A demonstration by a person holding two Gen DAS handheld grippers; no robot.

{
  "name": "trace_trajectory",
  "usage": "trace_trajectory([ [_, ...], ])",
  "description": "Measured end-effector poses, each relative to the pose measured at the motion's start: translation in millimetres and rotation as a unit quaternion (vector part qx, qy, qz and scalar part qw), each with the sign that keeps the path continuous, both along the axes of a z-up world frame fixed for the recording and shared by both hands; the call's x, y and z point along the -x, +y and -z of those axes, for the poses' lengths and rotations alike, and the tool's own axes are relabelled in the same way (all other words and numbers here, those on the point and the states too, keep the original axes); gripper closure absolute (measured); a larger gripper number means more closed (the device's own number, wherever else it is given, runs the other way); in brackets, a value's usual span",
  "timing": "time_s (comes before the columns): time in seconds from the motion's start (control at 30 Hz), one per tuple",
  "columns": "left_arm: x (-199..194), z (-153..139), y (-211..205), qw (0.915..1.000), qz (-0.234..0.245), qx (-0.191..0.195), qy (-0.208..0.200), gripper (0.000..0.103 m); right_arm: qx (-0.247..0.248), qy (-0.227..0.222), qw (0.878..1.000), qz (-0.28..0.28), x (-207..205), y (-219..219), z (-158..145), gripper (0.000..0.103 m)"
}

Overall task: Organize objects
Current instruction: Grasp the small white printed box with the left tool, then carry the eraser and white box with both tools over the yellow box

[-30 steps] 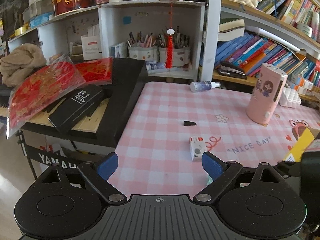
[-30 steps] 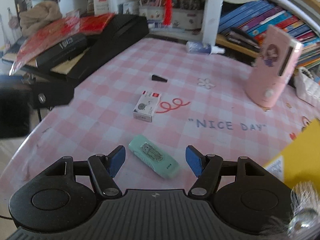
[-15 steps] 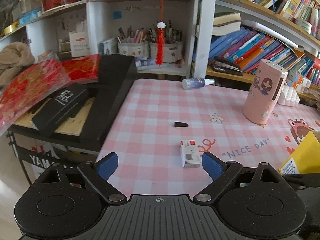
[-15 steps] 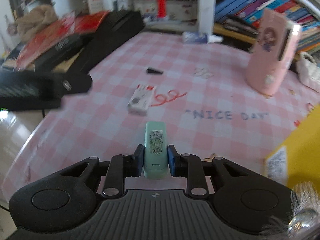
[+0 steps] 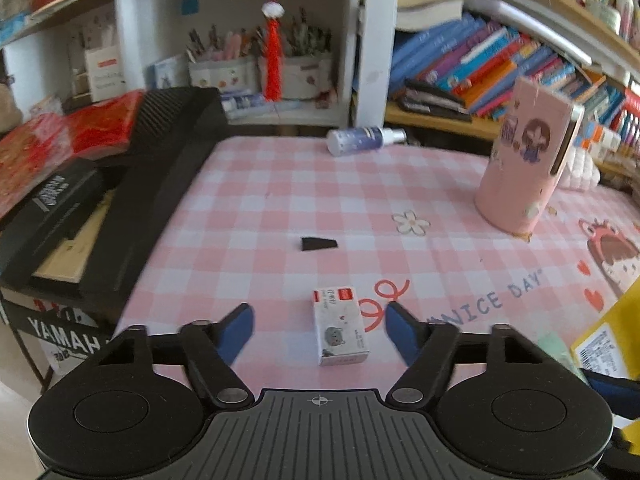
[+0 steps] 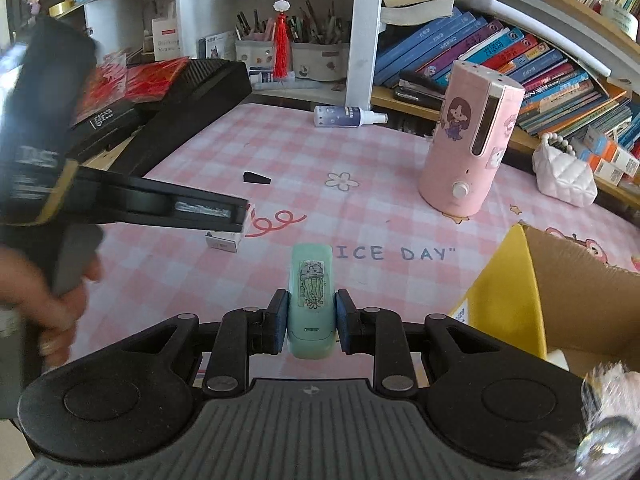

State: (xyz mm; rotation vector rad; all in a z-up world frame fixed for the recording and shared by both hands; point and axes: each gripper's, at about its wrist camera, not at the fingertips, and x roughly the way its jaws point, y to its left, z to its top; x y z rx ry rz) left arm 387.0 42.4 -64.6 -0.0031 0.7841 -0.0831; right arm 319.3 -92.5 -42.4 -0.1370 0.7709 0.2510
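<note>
Mint case [image 6: 311, 304] with jellyfish sticker, tablecloth [image 6: 376, 208] reading "ICE DAY"

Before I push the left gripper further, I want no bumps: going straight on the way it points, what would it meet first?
The left gripper is open, and the small white box lies on the pink checked table right between its fingers, so it would likely meet that first. Beyond lies the small black wedge; depth is unclear.

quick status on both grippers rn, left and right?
Left gripper: open, empty, straddling the small white box on the table.
Right gripper: closed on the mint green case, lifted.
</note>
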Motion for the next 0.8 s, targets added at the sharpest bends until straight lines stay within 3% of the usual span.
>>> trace_trajectory([
  [0.3,-11.7,23.7,-17.3,0.9987,0.026,-0.035,0.028,0.074,-0.003,0.006,1.0,0.003,2.4,-4.5,0.7,0.08],
  [0.47,-6.6,17.3,-12.5,0.9989,0.027,-0.024,0.031,0.076,-0.006,0.01,1.0,0.005,3.9,-4.1,0.7,0.08],
  [0.8,73.8,-52.2,25.5,0.9982,0.024,0.049,-0.025,0.076,-0.029,-0.002,1.0,0.011,18.1,-9.3,-15.3,0.08],
])
